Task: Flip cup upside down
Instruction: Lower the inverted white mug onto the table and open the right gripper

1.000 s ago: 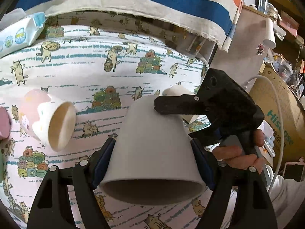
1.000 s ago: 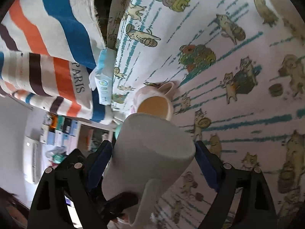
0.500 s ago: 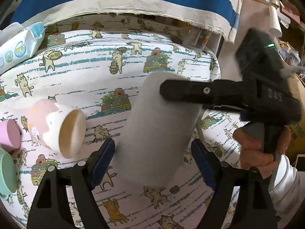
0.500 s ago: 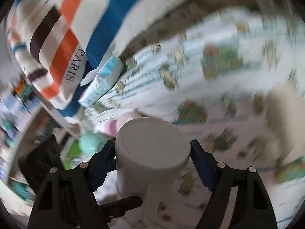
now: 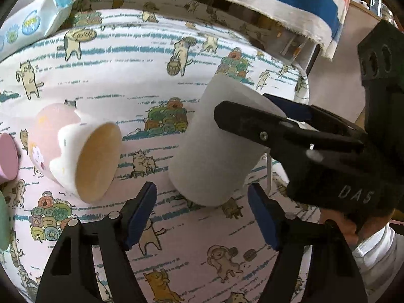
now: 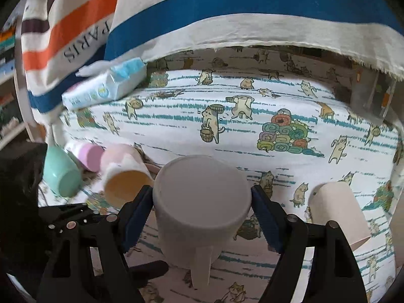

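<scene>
A white cup with a handle (image 6: 202,202) is clamped between the blue pads of my right gripper (image 6: 202,197), its flat base turned toward the camera. In the left wrist view the same cup (image 5: 217,151) hangs tilted above the cat-print cloth (image 5: 121,80), held by the right gripper (image 5: 265,116). My left gripper (image 5: 202,214) is open and empty, just below and in front of the cup, touching nothing.
A pink-and-white mug (image 5: 75,156) lies on its side at the left, also in the right wrist view (image 6: 123,176). A green cup (image 6: 60,174), a purple cup (image 6: 89,156) and a pale cup (image 6: 338,214) lie nearby. A wipes packet (image 6: 106,88) rests by the striped cloth (image 6: 227,20).
My left gripper has let go of the white cup and drawn back. My right gripper has turned the cup over and now carries it alone above the cloth.
</scene>
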Demonstrator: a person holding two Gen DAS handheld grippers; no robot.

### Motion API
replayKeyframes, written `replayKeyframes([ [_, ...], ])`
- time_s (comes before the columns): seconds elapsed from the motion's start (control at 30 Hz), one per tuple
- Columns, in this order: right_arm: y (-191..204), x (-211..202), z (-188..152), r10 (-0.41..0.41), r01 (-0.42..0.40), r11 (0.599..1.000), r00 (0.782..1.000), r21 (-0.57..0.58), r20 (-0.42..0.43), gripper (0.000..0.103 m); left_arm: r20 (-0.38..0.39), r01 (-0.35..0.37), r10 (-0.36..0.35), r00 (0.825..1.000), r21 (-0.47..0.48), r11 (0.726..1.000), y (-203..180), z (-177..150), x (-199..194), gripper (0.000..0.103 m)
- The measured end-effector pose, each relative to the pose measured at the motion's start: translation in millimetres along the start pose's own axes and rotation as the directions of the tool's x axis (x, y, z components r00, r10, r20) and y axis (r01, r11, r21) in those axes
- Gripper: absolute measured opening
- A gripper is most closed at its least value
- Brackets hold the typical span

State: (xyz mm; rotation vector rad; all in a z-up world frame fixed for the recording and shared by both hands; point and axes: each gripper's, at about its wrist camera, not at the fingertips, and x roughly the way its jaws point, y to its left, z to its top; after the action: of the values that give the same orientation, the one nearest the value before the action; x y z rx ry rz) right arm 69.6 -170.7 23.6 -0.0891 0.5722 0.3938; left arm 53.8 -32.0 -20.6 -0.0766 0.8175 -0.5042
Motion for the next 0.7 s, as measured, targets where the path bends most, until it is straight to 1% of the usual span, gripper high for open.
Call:
replayKeyframes([
  [0.1, 4.5, 3.1, -0.9, -0.031, 0.031, 0.999, 1.000, -0.034, 0.005, 0.079, 0.009, -0.012, 0.012, 1.000, -0.012, 1.000, 3.7, -0.3, 0.3, 0.072],
  [0.27, 9.3, 7.8, -0.8, -0.036, 0.036, 0.997, 0.999, -0.064, 0.001, 0.079, 0.015, -0.034, 0.034, 0.999, -0.032, 0.999, 8.2, 1.8, -1.1, 0.072],
  [0.43, 9.6, 8.9, 1.1, -0.008, 0.008, 0.999, 1.000, -0.053, -0.001, 0.079, 0.016, -0.076, 0.076, 0.997, -0.047, 0.996, 11.6, 1.1, -0.4, 0.072],
  [0.6, 2.7, 7.8, 2.9, 0.037, -0.037, 0.999, 0.999, -0.012, -0.004, 0.079, 0.026, -0.090, 0.092, 0.995, -0.071, 0.993, 17.1, 0.2, -1.8, 0.072],
  [0.67, -0.7, 5.5, 3.8, 0.061, -0.061, 0.998, 0.998, 0.009, 0.001, 0.080, 0.037, -0.095, 0.098, 0.994, -0.075, 0.993, 18.8, 0.2, -4.2, 0.072],
  [0.7, -2.9, 2.4, 4.4, 0.072, -0.072, 0.997, 0.997, 0.023, 0.014, 0.085, 0.044, -0.098, 0.101, 0.994, -0.075, 0.992, 18.6, 0.3, -5.2, 0.072],
])
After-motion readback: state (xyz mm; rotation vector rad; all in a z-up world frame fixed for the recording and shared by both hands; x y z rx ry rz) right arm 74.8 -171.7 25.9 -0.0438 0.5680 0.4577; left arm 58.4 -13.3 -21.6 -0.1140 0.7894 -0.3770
